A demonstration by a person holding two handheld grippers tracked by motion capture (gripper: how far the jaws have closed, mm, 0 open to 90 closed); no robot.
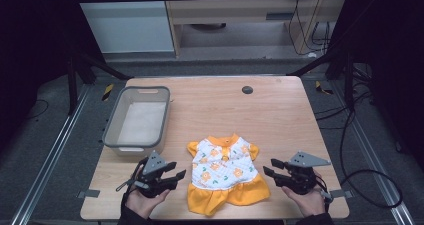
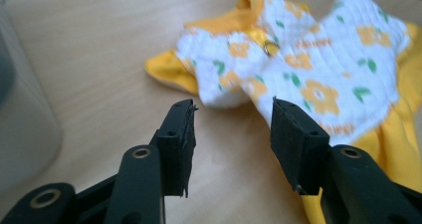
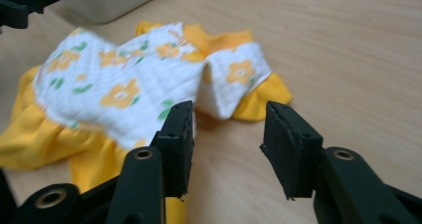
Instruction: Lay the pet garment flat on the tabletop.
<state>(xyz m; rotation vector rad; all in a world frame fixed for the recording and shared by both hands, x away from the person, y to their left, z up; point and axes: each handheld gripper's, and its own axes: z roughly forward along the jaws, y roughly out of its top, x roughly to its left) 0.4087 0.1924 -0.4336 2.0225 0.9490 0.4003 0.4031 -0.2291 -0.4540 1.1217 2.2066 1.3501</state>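
Observation:
A small dress (image 1: pixel 225 172) lies flat near the table's front edge, white with orange flowers, an orange collar, sleeves and skirt. My left gripper (image 1: pixel 179 175) is held open just left of it, jaws pointing at its side. In the left gripper view the dress (image 2: pixel 308 69) lies beyond the open gripper (image 2: pixel 233 112), with nothing between the jaws. My right gripper (image 1: pixel 269 167) stands open just right of the dress. In the right gripper view the gripper (image 3: pixel 229 117) points at the dress's near sleeve (image 3: pixel 239 79), a short way off.
A grey plastic bin (image 1: pixel 137 119) stands at the table's left, its side visible as the bin (image 2: pixel 25 129) and the bin (image 3: pixel 114 0). A dark round grommet (image 1: pixel 247 89) sits near the far edge. Bare wood (image 1: pixel 280 120) spreads behind and right of the dress.

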